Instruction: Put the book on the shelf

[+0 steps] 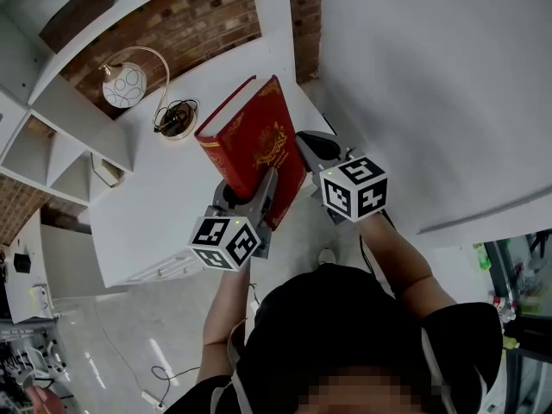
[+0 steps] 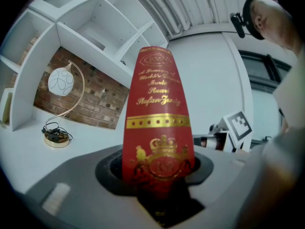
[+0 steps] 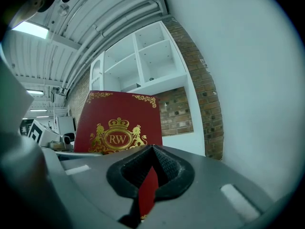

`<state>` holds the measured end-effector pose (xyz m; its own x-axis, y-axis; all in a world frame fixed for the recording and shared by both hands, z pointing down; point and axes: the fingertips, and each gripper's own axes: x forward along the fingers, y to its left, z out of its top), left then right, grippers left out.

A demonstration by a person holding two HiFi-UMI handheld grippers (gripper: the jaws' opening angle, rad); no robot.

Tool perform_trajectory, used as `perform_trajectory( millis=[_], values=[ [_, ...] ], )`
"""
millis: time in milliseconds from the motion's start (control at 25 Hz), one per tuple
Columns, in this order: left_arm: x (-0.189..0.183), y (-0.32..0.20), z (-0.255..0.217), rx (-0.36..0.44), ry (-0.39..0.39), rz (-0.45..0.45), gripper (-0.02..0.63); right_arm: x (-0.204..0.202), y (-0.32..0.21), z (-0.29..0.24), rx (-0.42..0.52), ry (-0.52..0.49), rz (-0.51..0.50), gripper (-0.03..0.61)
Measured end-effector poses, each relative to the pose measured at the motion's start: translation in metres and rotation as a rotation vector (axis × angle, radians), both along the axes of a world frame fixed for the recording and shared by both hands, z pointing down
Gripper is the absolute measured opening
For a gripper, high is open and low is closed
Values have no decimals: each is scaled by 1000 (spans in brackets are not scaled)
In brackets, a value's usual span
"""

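The red book (image 1: 254,141) is held in the air over the white desk (image 1: 164,205), clear of it. Its long axis runs from the claws away from the person, far end towards the brick wall. The spine faces the left claw (image 1: 244,198), which clamps across the book's thickness at the near end. The crested cover faces the right claw (image 1: 309,152), which pinches its edge. A lamp (image 1: 125,84) stands on the desk below the shelf (image 2: 95,30).

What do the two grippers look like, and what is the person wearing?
The left gripper and right gripper are grey, each bearing a white cube with black square markers. Their jaws carry dark textured pads. The person wears a black short-sleeved top.
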<state>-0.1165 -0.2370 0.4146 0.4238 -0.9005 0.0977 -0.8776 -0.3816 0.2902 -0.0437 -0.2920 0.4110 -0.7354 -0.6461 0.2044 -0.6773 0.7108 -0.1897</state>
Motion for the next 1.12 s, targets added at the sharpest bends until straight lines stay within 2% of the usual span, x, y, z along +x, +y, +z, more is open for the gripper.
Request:
perform_trajectory(
  millis=[400,640,800,1120],
  values=[
    [7,-25,-12,16,-7,-82,210,10,-26,-11,22,-12,-76,-5],
    [19,-47,-27,53,-1,-132,212,26,-43,-15,50,-6,-116,-8],
    [25,-62,-40,71,27,-149,212,35,-59,-21,57,-8,-112,-8],
    [28,-89,-65,76,-4,-157,212,40,-84,-48,65,-5,-90,-8]
  ],
)
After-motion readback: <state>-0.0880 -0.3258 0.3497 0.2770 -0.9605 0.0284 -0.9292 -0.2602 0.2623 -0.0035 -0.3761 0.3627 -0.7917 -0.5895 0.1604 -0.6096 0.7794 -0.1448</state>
